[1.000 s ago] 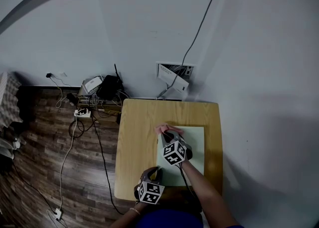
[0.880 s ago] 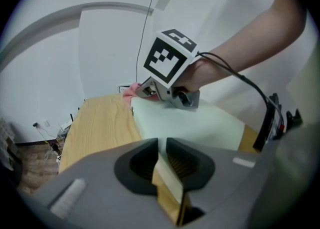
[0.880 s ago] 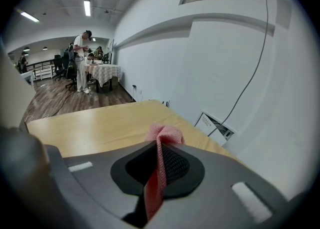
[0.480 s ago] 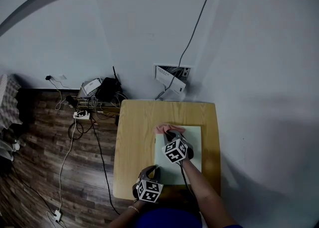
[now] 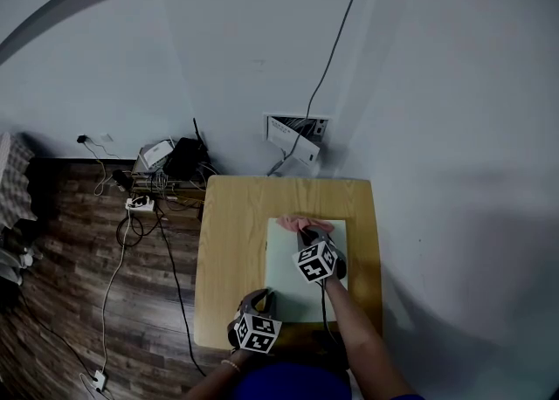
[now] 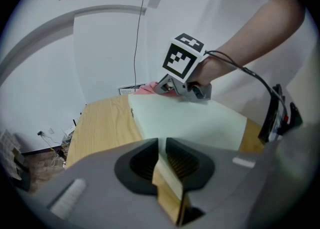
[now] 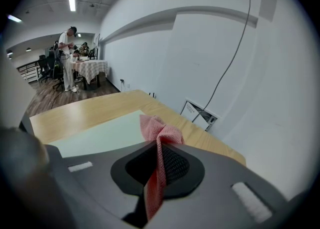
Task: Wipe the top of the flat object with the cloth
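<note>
Head view, read from its left side, has a tangle of cables (image 5: pixel 144 200) on the wood floor (image 5: pixel 70 302), well apart from the work, and then the bench (image 5: pixel 229 250). At the bench's near edge the left gripper (image 5: pixel 258 300) sits low at the near left corner of the flat object (image 5: pixel 286 272), a pale green board lying flat on the right half of the bench. Left gripper view shows its jaws drawn in to a narrow slot with the board's near edge pinched between them. I judge this hold is there to anchor the board so it does not slide or turn while it is rubbed. Further right, at the far end of the board, the right gripper (image 5: pixel 307 235) reaches out on an extended forearm (image 5: pixel 349 328), angled down so that its tips meet the surface. Right gripper view shows its jaws clamped on the cloth (image 7: pixel 161 132), a pink mesh rag whose bunched free end pokes out ahead of the tips and rests on the board at its far edge. Holding the rag by a fold, with the loose part leading, lets fabric and not plastic touch the top. Most of the board's top lies bare between the two grippers, so my guess is that the wiping is at the far strip, with the strokes toward the near edge yet to come.
</note>
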{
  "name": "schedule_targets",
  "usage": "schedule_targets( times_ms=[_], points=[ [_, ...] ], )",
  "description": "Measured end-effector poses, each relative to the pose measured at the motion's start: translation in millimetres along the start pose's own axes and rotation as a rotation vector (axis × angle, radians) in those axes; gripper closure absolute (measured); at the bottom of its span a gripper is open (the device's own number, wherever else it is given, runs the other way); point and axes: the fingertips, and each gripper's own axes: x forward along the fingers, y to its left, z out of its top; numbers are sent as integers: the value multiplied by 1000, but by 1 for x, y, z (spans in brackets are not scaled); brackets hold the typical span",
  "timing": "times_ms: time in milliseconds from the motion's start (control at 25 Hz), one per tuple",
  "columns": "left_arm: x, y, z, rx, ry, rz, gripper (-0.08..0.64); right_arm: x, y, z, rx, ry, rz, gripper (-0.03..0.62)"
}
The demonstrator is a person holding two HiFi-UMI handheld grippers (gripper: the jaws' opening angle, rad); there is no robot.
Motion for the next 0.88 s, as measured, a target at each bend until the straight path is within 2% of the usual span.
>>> schedule_targets(
  times_ms=[880],
  points=[
    [2, -6, 0, 19, 12, -1, 523, -39, -71, -74, 132, 69, -159, 578]
  ],
)
